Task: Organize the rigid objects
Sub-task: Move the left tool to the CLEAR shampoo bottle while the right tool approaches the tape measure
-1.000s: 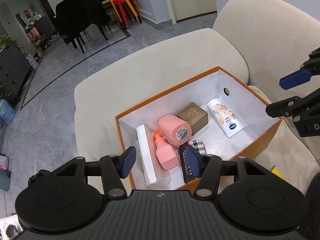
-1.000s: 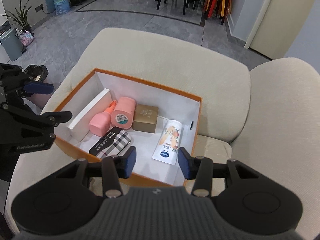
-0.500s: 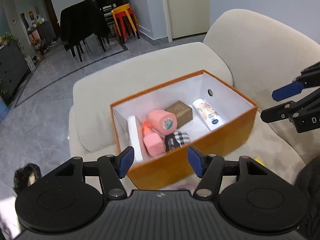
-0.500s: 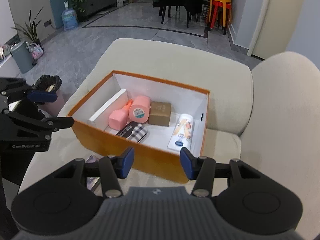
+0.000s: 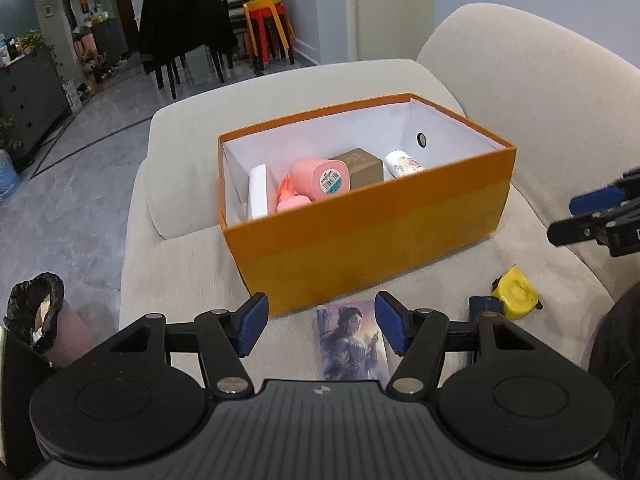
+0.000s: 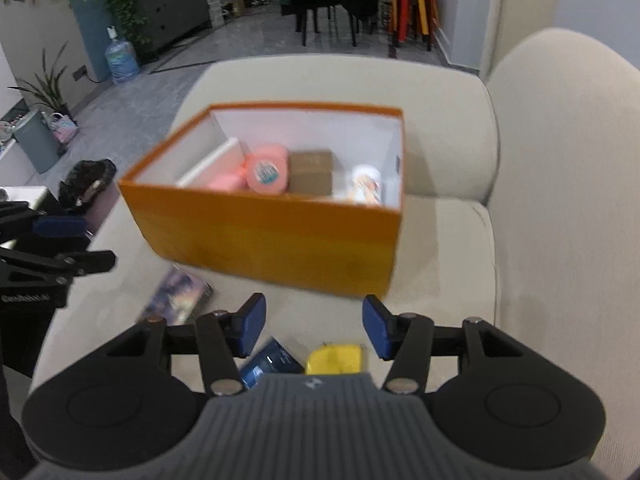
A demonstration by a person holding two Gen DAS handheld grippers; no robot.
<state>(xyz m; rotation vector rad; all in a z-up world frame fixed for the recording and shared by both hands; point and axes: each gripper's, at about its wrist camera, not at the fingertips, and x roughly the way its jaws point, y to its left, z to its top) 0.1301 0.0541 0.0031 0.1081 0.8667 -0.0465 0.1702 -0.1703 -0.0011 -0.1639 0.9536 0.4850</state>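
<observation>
Left wrist view: the left gripper (image 5: pixel 318 328) is seen with its jaws parted and empty, poised above a flat picture card pack (image 5: pixel 352 344) that lies on the sofa seat (image 5: pixel 180 276) just in front of the orange box (image 5: pixel 360 236). The pack is judged to be light and stiff, with a glossy printed face that may prove slippery; it is best taken across its two long edges, since the broad face offers the pads nothing to close on. Its long axis runs away from the camera toward the box wall, and the printed figure stands upright as seen from the gripper. To its right, a yellow tape measure (image 5: pixel 514 292) and a small dark blue item (image 5: pixel 482 304) are seen on the cushion, near each other. The tape measure is judged to be the heaviest of the three, hard-shelled and rounded, so a hold across its flat sides would be steadiest. In the right wrist view, the right gripper (image 6: pixel 314 330) is shown with its jaws opening and nothing pressed between them, while the tape measure and the blue item lie just below. Inside the box, a pink bottle (image 5: pixel 322 176), a brown carton (image 5: pixel 358 168) and a white tube (image 5: pixel 400 162) are already stowed. What the blue item is cannot be told from either view.
</observation>
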